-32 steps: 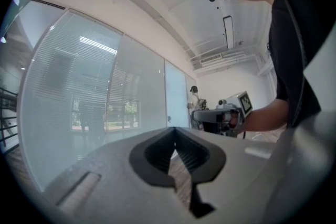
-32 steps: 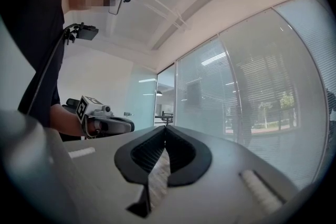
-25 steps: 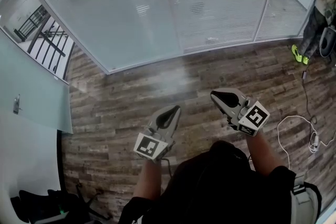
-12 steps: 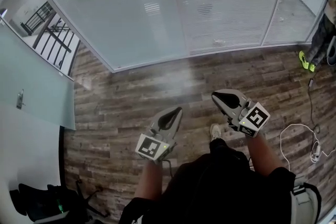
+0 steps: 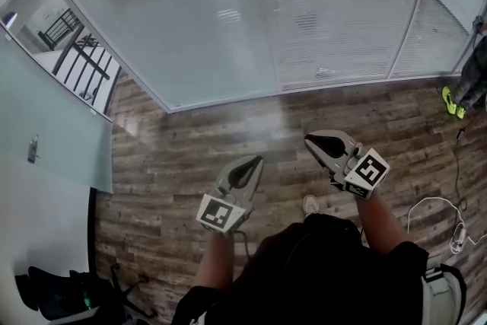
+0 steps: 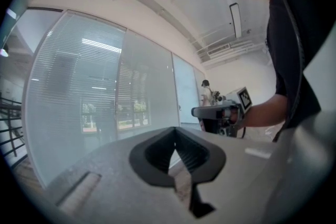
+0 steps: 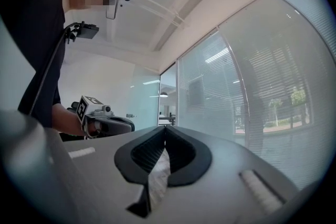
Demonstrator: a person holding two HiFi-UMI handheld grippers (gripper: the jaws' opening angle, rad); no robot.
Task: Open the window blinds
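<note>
The white slatted blinds [image 5: 335,19] hang closed behind tall glass panels across the top of the head view. They also show in the left gripper view [image 6: 73,92] and the right gripper view [image 7: 262,92]. My left gripper [image 5: 257,159] is held over the wood floor, shut, with nothing in it; its tips meet [image 6: 175,128]. My right gripper [image 5: 309,138] is beside it, a little closer to the glass, also shut and empty [image 7: 165,127]. Both point toward the glass wall and stand well short of it.
A frosted glass door with a handle [image 5: 32,150] stands at the left, with a black railing [image 5: 76,61] behind the glass. A white cable [image 5: 437,213] lies on the floor at the right. Another person's yellow-green shoe [image 5: 454,101] is at the far right. Dark gear [image 5: 61,297] sits at the bottom left.
The glass wall's base has slid lower in the head view, so I have come closer to it. Both grippers travelled forward with me and stayed shut.
</note>
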